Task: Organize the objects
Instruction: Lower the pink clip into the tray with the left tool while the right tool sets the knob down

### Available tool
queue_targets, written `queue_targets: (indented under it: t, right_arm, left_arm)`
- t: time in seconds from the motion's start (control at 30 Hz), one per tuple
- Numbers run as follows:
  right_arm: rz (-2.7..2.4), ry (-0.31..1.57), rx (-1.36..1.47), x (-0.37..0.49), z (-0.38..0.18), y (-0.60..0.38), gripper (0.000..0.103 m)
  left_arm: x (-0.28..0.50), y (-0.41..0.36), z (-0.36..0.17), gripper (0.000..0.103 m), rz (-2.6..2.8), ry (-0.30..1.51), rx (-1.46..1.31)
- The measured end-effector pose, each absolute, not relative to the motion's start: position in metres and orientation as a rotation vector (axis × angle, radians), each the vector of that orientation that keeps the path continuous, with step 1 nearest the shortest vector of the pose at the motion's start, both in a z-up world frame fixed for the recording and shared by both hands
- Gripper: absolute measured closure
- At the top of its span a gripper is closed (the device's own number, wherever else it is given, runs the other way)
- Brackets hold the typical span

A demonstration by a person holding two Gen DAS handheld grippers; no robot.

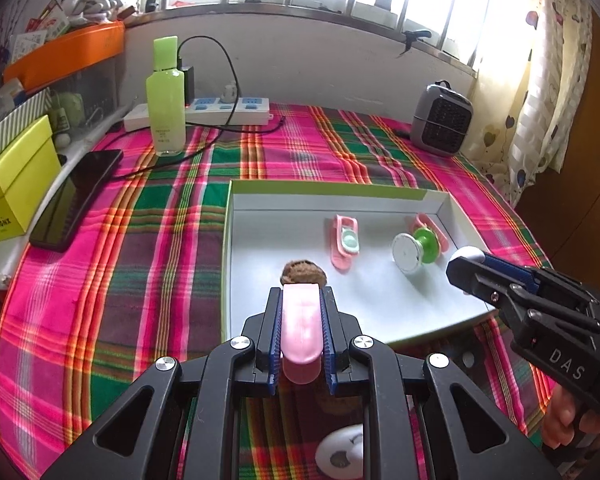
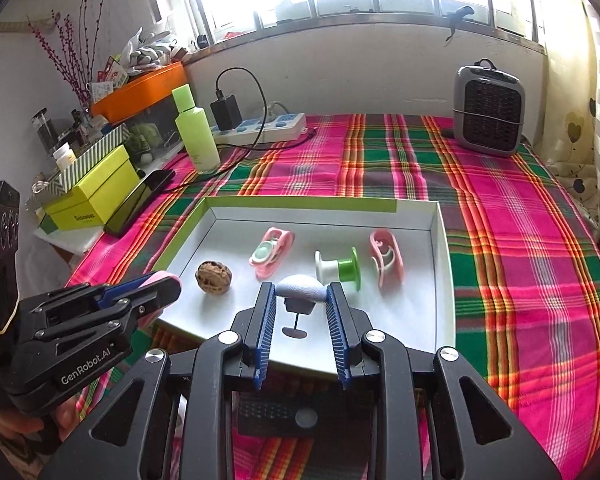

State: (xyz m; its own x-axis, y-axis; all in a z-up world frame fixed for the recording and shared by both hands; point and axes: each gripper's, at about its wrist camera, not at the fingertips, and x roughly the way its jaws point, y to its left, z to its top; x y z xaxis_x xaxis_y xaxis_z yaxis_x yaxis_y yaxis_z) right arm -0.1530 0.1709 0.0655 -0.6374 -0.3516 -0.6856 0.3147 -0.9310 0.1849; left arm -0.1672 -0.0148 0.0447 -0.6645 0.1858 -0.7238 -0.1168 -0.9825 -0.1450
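A: Clamping first — left gripper (image 1: 301,294) jaws are closed tight on a smooth pink plastic clip (image 1: 301,324), tip poking past the pads. Right gripper (image 2: 301,294) jaws pinch a small pale rounded plastic piece (image 2: 302,287), a little stem and foot hanging under it.

B: Where's each relative to the tray?

A: Both hang over the near edge of the shallow white cardboard box lid with green rim (image 2: 440,240). Inside it: a brown wrinkled walnut (image 2: 214,276), a pink clip with a pale green disc (image 2: 271,254), a white and green spool (image 2: 338,268), another pink clip (image 2: 387,258) at the right.

B: So step in hand is dropping both in?

A: My read, yes. Bare floor is near the front, between walnut and spool. Go lower before letting go so the rounded piece doesn't roll, and keep the two grippers apart; they're close side by side.

B: Outside the tray?

A: Plaid pink and green tablecloth (image 1: 140,240), a green bottle (image 1: 165,96), a black phone (image 1: 76,200), and a grey heater (image 2: 488,108), all well apart. A white rounded thing (image 1: 340,454) sits on the cloth under the left gripper, probably still to sort.
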Motion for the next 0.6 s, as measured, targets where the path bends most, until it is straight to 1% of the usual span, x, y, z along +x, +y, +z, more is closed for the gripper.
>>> queue_targets:
  t: [0.4, 0.6]
  right_arm:
    - [-2.511, -0.041, 1.126, -0.175, 0.055, 0.160, 0.076]
    - [-2.477, -0.020, 1.164, -0.188, 0.047, 0.151, 0.076]
  left_arm:
    - [-0.199, -0.015, 0.048, 0.087, 2.723, -0.118, -1.191]
    - [-0.225, -0.012, 0.042, 0.087, 2.698, -0.100, -1.237]
